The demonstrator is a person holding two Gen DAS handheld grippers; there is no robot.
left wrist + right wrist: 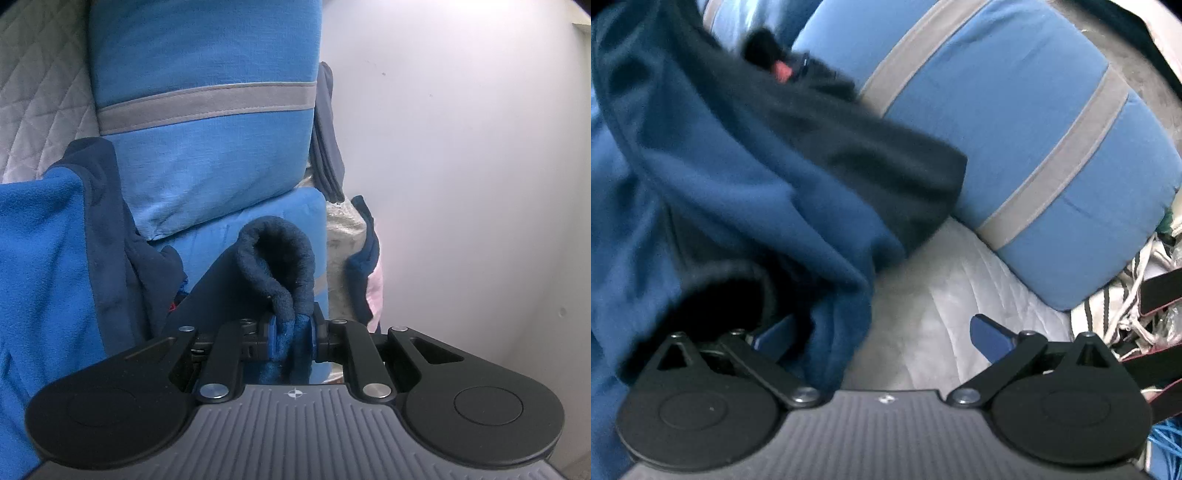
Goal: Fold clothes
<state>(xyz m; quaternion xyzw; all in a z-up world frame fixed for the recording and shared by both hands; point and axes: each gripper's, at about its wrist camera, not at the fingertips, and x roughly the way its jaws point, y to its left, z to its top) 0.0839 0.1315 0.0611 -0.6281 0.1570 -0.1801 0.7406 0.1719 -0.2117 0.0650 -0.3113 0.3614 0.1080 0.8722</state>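
Fleece fills the left half of both wrist views: a blue garment (40, 258) with navy trim, bunched and hanging rather than spread, so its long axis cannot be told. In the left wrist view the left claw (293, 334) sits at lower centre, its jaws nearly closed and pinching a navy edge of the garment. Above the pads that edge rises in a rounded loop (277, 254) toward mid-frame, while the rest of the cloth falls away to the lower left. Behind it two blue cushions (207, 147) with grey bands stand stacked, a quilted grey cover (40, 85) at upper left and a pale wall (461, 166) on the right.

In the right wrist view the right claw (882, 338) stands wide apart at the bottom. Its blue left pad (775, 332) is partly buried in a fold of the garment (738, 177); the right pad (991, 334) is bare over the quilted cover (923, 288), so nothing is clamped. A dark navy end of the cloth (894, 166) points toward the striped cushion (1052, 129) at upper right.
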